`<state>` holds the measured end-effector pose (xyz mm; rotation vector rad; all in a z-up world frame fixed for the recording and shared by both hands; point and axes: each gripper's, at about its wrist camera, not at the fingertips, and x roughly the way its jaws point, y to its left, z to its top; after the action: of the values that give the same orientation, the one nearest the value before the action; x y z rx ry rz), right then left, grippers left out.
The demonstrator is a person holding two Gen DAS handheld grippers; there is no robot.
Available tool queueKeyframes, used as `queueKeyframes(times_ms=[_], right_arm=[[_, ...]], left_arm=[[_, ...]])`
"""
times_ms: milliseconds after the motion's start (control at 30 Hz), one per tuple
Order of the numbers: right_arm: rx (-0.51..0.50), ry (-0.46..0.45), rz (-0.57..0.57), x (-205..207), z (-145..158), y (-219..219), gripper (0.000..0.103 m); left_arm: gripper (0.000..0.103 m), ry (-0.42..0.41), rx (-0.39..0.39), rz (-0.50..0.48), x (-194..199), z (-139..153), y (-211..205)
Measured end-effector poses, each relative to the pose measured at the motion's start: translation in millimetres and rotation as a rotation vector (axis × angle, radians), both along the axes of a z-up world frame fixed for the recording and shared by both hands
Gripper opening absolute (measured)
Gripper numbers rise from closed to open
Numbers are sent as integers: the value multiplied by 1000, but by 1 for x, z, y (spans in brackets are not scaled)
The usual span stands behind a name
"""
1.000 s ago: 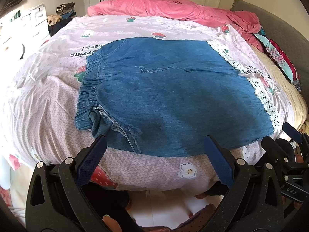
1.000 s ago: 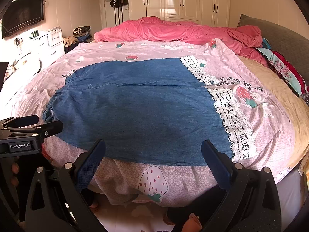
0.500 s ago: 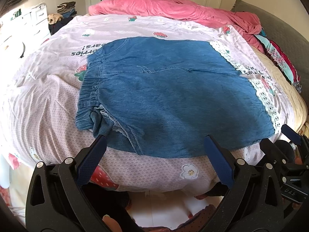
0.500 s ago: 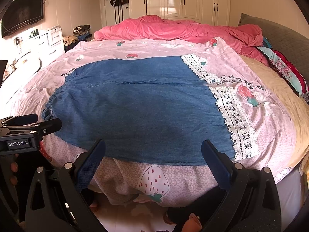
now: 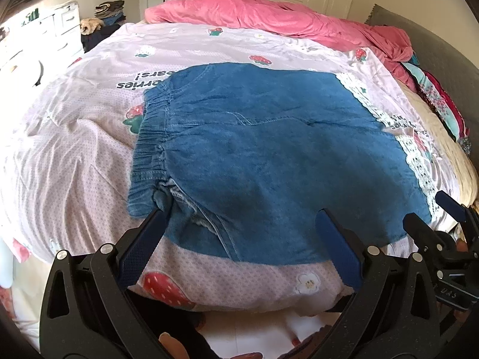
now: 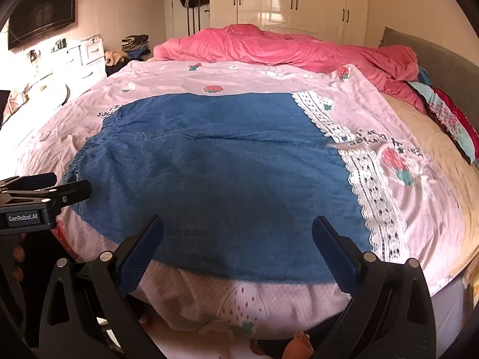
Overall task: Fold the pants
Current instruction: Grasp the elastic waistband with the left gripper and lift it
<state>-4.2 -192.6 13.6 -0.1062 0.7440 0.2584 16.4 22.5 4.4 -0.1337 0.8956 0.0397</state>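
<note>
Blue denim pants [image 5: 269, 161] lie flat on the pink strawberry-print bedspread [image 5: 74, 137], elastic waistband to the left, legs running right to a lace strip. They also show in the right wrist view [image 6: 215, 185]. My left gripper [image 5: 239, 224] is open and empty, its jaws wide apart over the pants' near edge by the waistband corner. My right gripper [image 6: 236, 233] is open and empty over the near hem further right. The right gripper shows at the right edge of the left wrist view [image 5: 449, 218], and the left gripper at the left edge of the right wrist view [image 6: 48, 188].
A crumpled pink duvet [image 6: 284, 48] lies across the far side of the bed. A grey headboard [image 6: 434, 56] and patterned pillows [image 6: 449, 119] are at the right. White drawers [image 6: 83, 56] stand at the left, wardrobes [image 6: 299, 0] behind. The floor shows below the bed's near edge.
Both grippers have moved slightly forward toward the bed, so the pants' near edge now sits between the jaws. Both stay open.
</note>
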Motion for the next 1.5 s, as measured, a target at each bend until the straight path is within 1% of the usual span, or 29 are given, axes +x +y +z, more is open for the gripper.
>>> queueKeyframes(times_ms=[67, 300, 433, 567, 633, 667, 767, 867, 967, 1033, 1100, 1133, 1200, 1233, 1300, 1333, 1367, 1433, 1467, 1500], right_arm=[[-11, 5, 12, 7, -1, 3, 99], [4, 35, 49, 39, -3, 15, 99], [5, 47, 77, 64, -1, 26, 99], [-22, 33, 98, 90, 5, 33, 99], [-12, 51, 110, 106, 7, 33, 99], [-24, 52, 111, 114, 7, 35, 99], [-76, 31, 129, 132, 10, 42, 99], [-87, 34, 161, 157, 13, 53, 99], [-105, 34, 186, 181, 17, 66, 99], [-130, 30, 232, 197, 19, 79, 99], [-144, 31, 276, 211, 20, 91, 99], [-158, 43, 306, 221, 20, 101, 99], [-159, 49, 323, 235, 19, 111, 99], [-145, 72, 332, 246, 18, 117, 99], [-113, 140, 360, 268, 12, 127, 99], [-110, 160, 368, 275, 9, 132, 99], [-114, 174, 380, 282, 6, 137, 99], [-154, 172, 399, 296, -1, 152, 99], [-166, 170, 417, 300, -3, 157, 99], [-183, 169, 442, 306, -7, 165, 99]], left_arm=[[94, 3, -4, 11, 3, -1, 6], [94, 9, -7, 52, 17, -6, 27], [94, 17, -17, 70, 28, -8, 38], [94, 9, -18, 92, 40, -6, 54], [94, 5, -17, 112, 48, -4, 65], [94, 1, -18, 121, 51, -3, 69], [94, -8, -4, 140, 68, 2, 82], [94, -2, 12, 164, 94, 5, 99], [94, 4, -10, 170, 113, 5, 111], [94, 30, -20, 164, 128, 1, 118], [94, 55, -2, 164, 142, -3, 123], [94, 66, 6, 163, 149, -5, 126], [94, 81, 10, 160, 159, -10, 131], [94, 87, 2, 159, 164, -12, 135], [94, 75, -46, 164, 173, -15, 144], [94, 81, -56, 165, 177, -18, 147], [94, 87, -47, 163, 181, -19, 148], [94, 105, 20, 147, 191, -26, 146], [92, 113, 43, 144, 194, -29, 145], [88, 133, 37, 130, 199, -34, 146]])
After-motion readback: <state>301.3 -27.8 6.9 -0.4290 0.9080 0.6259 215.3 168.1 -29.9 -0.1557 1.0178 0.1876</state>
